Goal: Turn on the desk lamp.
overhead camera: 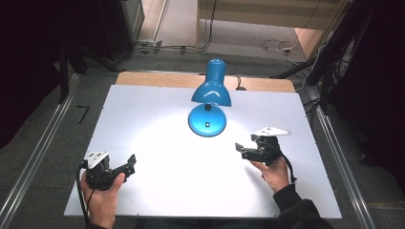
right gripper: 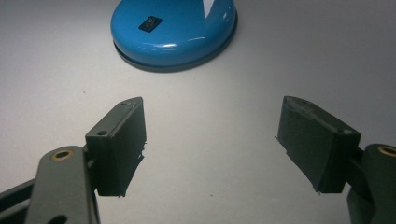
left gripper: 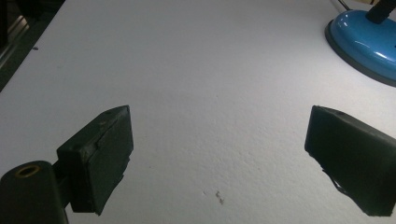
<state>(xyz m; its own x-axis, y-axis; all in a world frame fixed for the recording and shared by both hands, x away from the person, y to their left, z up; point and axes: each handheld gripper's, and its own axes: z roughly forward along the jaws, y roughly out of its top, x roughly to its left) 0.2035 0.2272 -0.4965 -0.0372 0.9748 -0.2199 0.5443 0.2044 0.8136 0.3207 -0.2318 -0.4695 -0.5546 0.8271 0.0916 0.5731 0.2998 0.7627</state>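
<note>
Lamp (overhead camera: 210, 98), blue and lit, stands at the middle far part of the white table (overhead camera: 143, 119), its shade tipped down over its round base (overhead camera: 207, 120). The right gripper (overhead camera: 241, 149) hovers near the base, jaws spread wide and empty, pointing at the black rocker switch (right gripper: 150, 23). The left gripper (overhead camera: 130, 163) waits well apart at the near left, jaws likewise open, holding nothing. This looks like an approach to the switch; next would be closing in and pressing it squarely. The bulb is hidden inside the shade, and the cord behind is hard to trace.
</note>
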